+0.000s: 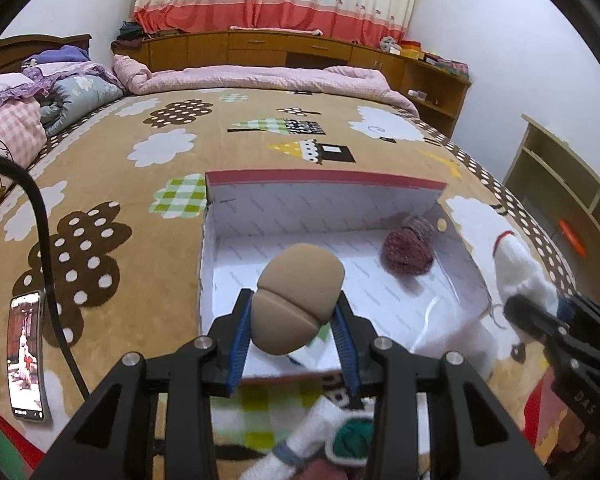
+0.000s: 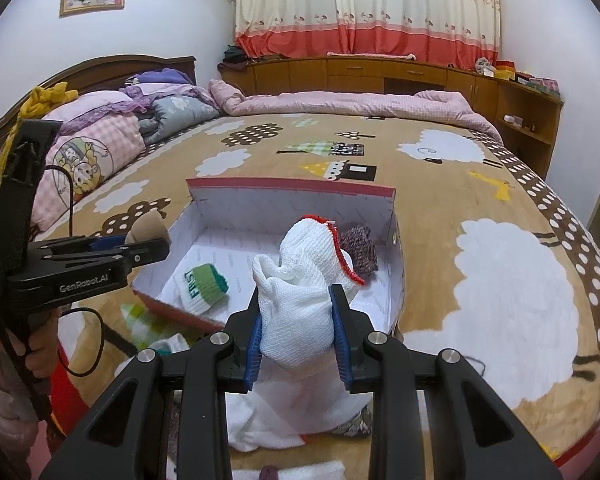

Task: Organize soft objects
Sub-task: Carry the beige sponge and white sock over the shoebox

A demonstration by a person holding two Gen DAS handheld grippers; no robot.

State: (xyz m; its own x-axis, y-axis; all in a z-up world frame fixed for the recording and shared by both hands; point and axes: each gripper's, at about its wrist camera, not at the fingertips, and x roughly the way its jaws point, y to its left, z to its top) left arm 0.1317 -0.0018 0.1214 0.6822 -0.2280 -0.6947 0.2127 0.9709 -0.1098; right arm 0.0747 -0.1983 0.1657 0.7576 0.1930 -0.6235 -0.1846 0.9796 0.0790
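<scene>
Sorting under way on a patterned bed point(image 2: 500, 208): the left gripper point(image 1: 296, 312) has its fingers clamped on a tan rolled sock point(image 1: 296, 300), held above the near edge of an open white box point(image 1: 228, 216). The right gripper point(image 2: 298, 320) squeezes a white knit sock with red trim point(image 2: 300, 300) over the box's near right side. Already inside lie a maroon sock ball point(image 1: 408, 250) in the far right corner and a green-banded white sock point(image 2: 202, 290) near left. More soft items remain on the bed nearer the camera, so the job looks partly done.
</scene>
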